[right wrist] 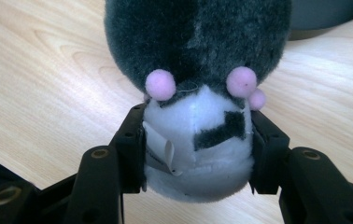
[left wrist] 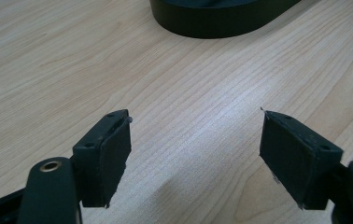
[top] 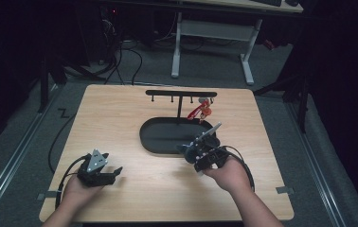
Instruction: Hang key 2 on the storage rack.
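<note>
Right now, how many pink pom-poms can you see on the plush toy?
3. In the right gripper view, one pom-pom sits left, one right, and a smaller one just below it. The plush toy may hide more.

My wooden table [top: 134, 189] stands on grey carpet [top: 21, 156] in a dark room, a white-legged desk [top: 212, 33] and loose cables [top: 120, 56] beyond it.

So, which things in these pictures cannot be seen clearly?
- Grey and white plush toy: right gripper view cuts off its top; high view, too small.
- Red item on the black T-shaped rack: high view, too small to identify.
- Black oval tray: left gripper view's top edge cuts it.
</note>
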Tool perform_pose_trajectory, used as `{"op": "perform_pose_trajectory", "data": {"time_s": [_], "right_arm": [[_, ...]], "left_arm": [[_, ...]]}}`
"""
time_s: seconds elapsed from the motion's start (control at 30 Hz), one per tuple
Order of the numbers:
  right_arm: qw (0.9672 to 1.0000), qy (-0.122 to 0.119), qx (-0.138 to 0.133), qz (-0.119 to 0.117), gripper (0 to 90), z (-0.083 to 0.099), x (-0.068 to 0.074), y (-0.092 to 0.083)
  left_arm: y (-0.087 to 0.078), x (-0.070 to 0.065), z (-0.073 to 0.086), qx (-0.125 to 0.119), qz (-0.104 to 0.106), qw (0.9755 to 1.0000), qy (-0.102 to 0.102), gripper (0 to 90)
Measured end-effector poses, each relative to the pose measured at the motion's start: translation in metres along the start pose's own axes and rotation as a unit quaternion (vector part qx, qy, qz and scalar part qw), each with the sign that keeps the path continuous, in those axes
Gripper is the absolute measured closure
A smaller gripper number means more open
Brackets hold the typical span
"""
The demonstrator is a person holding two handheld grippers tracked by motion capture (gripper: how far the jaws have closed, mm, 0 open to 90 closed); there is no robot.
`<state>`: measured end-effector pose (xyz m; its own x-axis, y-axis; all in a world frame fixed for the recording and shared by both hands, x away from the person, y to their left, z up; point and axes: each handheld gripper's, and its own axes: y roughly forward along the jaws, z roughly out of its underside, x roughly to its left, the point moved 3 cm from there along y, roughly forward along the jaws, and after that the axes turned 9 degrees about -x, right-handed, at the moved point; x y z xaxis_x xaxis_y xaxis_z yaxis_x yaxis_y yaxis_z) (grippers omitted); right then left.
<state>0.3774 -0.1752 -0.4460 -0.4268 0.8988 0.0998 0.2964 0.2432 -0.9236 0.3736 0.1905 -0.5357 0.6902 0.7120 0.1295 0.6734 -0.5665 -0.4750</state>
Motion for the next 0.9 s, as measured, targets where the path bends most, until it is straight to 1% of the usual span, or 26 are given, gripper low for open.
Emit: {"op": "perform_pose_trajectory", "data": {"time_s": [0.13,0.2,0.23,0.37,0.57,0.6,0.63,0.67,0.7,0.73,0.83,0.87,0.9], "right_arm": [[0.9998,0.015,-0.006,0.007,49.9,-0.005,-0.010,-0.012],[0.9998,0.015,-0.011,0.010,49.9,-0.008,-0.014,-0.016],[0.9995,0.025,-0.009,0.014,49.8,-0.009,-0.015,-0.020],[0.9994,0.024,-0.019,0.017,49.8,-0.016,-0.021,-0.028],[0.9992,0.028,-0.021,0.020,49.8,-0.024,-0.025,-0.035],[0.9990,0.033,-0.021,0.021,49.8,-0.027,-0.026,-0.037],[0.9990,0.030,-0.023,0.021,49.8,-0.029,-0.026,-0.038],[0.9988,0.036,-0.021,0.024,49.8,-0.031,-0.025,-0.040],[0.9989,0.031,-0.024,0.024,49.8,-0.033,-0.026,-0.042],[0.9989,0.033,-0.026,0.022,49.8,-0.035,-0.026,-0.043],[0.9989,0.029,-0.028,0.024,49.8,-0.039,-0.025,-0.046],[0.9988,0.029,-0.030,0.026,49.8,-0.045,-0.025,-0.050],[0.9988,0.028,-0.030,0.028,49.9,-0.047,-0.024,-0.052]], "left_arm": [[0.000,0.000,0.000,0.001,0.000,1.0000,-0.001,25.5],[0.001,0.000,0.000,0.000,0.000,1.0000,0.000,25.5],[0.001,0.000,0.000,0.001,0.001,1.0000,0.000,25.6],[0.001,0.001,0.000,0.001,0.002,1.0000,-0.001,25.6],[0.001,0.001,0.000,0.001,0.003,1.0000,-0.001,25.7],[0.000,0.001,0.000,0.002,0.004,1.0000,-0.001,25.7],[0.000,0.001,0.001,0.003,0.004,1.0000,0.000,25.7],[0.001,0.000,0.001,0.002,0.004,1.0000,0.000,25.7],[0.001,0.000,0.001,0.002,0.004,1.0000,0.000,25.7],[0.001,0.000,0.001,0.002,0.004,1.0000,0.000,25.7],[0.001,0.000,0.001,0.004,0.004,1.0000,0.001,25.8],[0.000,0.000,0.001,0.003,0.004,1.0000,0.001,25.8],[0.000,0.000,0.001,0.003,0.004,1.0000,0.000,25.8]]}}
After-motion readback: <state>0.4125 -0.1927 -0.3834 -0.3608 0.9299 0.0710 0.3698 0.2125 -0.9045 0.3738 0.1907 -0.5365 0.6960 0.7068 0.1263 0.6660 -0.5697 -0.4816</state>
